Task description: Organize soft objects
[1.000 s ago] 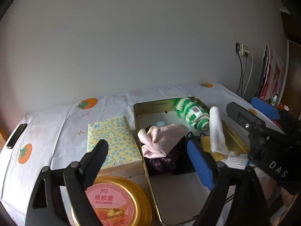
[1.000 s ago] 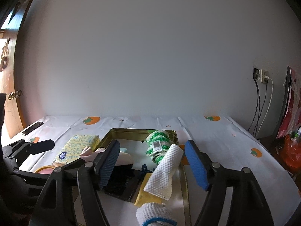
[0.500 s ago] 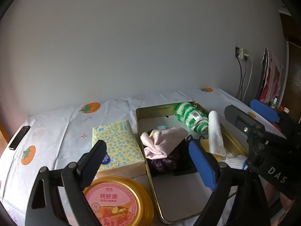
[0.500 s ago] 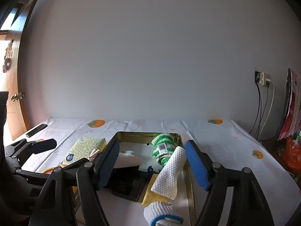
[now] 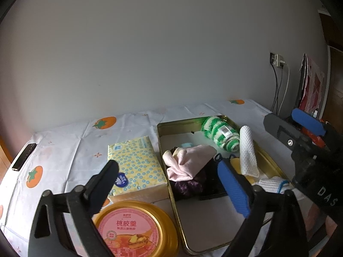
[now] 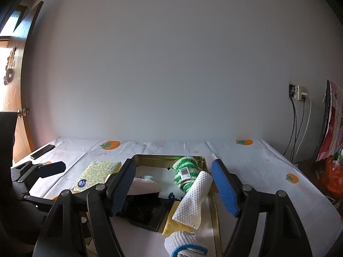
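Both black two-finger grippers with blue ribbed pads hover above the near edge of the gold rectangular metal tin (image 5: 214,244), tilted slightly downward toward it. The left gripper (image 5: 169,184) hangs over the tin's left rim beside the yellow dotted tissue pack (image 5: 137,167); its jaws are opening, wider than a second ago, with nothing between them. The right gripper (image 6: 173,186) stands open and empty, much as before. Inside the tin lie a pink folded cloth (image 5: 188,162), a green-and-white striped fuzzy roll (image 6: 184,173), a white waffle-textured rolled towel (image 6: 193,201) and a yellow cloth (image 6: 171,224).
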`<state>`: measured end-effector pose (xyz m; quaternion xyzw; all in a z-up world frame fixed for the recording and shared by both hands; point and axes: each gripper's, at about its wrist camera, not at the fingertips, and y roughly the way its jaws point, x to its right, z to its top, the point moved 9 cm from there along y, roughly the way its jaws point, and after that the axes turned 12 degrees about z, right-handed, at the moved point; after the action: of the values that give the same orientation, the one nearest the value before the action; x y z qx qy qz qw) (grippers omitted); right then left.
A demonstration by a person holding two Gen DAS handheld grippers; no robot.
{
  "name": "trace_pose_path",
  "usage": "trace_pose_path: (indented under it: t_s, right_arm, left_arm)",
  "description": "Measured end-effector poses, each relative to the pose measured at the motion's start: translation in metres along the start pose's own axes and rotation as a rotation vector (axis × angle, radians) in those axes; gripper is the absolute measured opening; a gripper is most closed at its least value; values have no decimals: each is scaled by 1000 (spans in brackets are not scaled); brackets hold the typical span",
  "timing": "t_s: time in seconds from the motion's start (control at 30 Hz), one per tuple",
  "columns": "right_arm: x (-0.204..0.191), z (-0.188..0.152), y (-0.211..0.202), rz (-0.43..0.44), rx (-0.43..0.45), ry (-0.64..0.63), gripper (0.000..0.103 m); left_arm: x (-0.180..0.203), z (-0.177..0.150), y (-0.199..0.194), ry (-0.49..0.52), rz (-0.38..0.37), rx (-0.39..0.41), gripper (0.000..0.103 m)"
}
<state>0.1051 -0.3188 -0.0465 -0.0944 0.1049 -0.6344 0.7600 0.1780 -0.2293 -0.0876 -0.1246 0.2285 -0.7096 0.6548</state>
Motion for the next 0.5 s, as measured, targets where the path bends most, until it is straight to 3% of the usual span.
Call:
trace_pose_path:
  t_s: [0.5]
  right_arm:
    - [6,0,0,-2,4,8,75]
  left_arm:
    - [-3,0,0,-2,5,-8,98]
